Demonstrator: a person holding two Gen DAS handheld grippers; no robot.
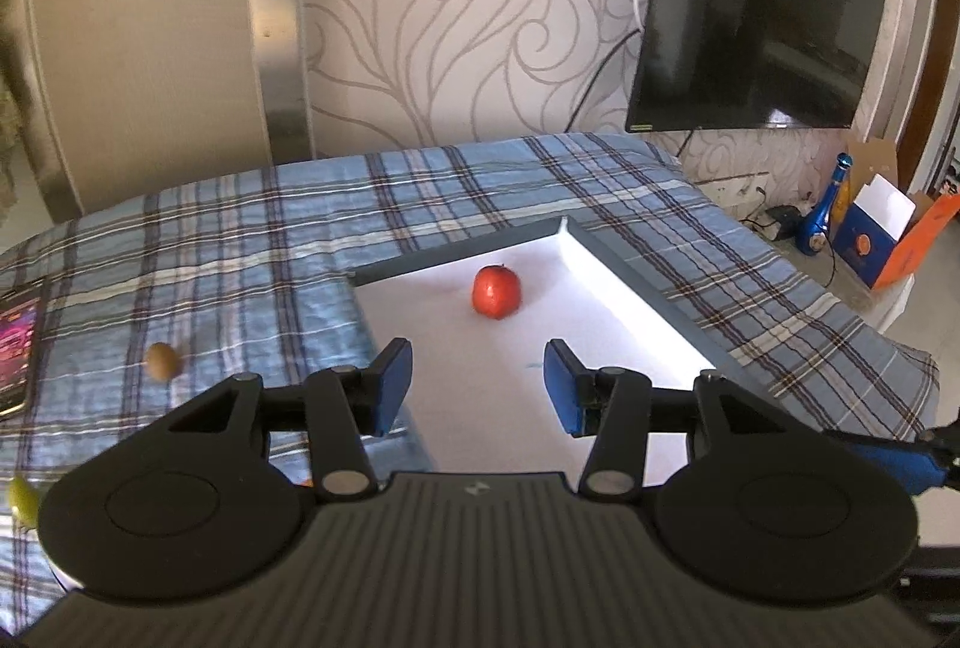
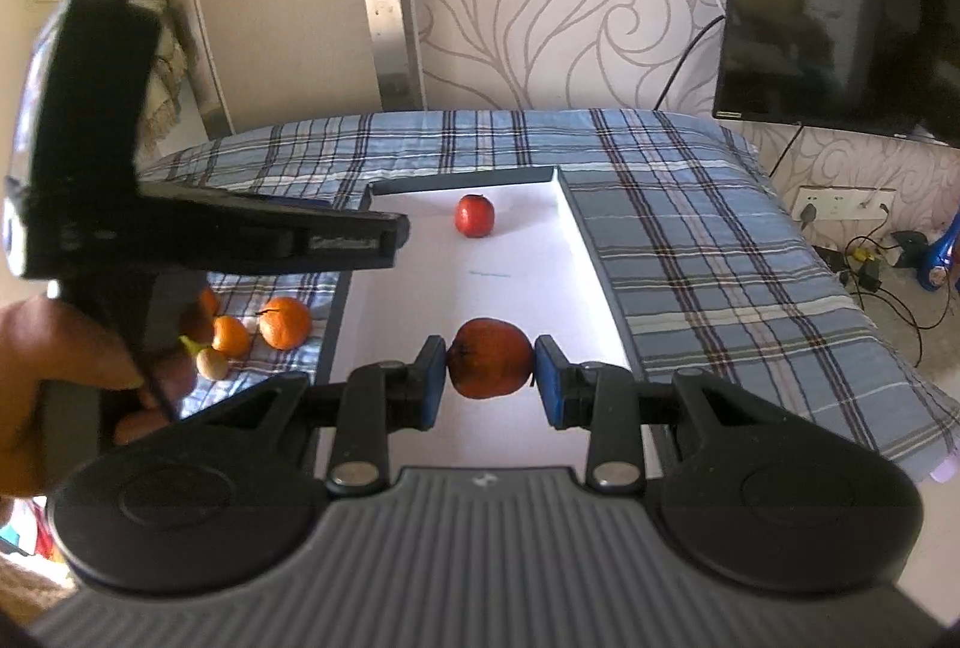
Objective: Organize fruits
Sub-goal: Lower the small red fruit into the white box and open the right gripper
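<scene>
we have one red fruit (image 1: pixel 496 291) already lying in the white-lined tray (image 2: pixel 591 252) on the plaid cloth (image 2: pixel 690 240), near its far end. our right gripper (image 2: pixel 491 378) pinches a second reddish fruit (image 2: pixel 489 357), round and a little dull-skinned, above the tray's near end. our left gripper (image 1: pixel 478 387) stands spread with nothing in it. still left, we judge: the oranges (image 2: pixel 285 322), a small brown fruit (image 2: pixel 212 363) and a green one (image 1: pixel 21 495) beside the tray.
</scene>
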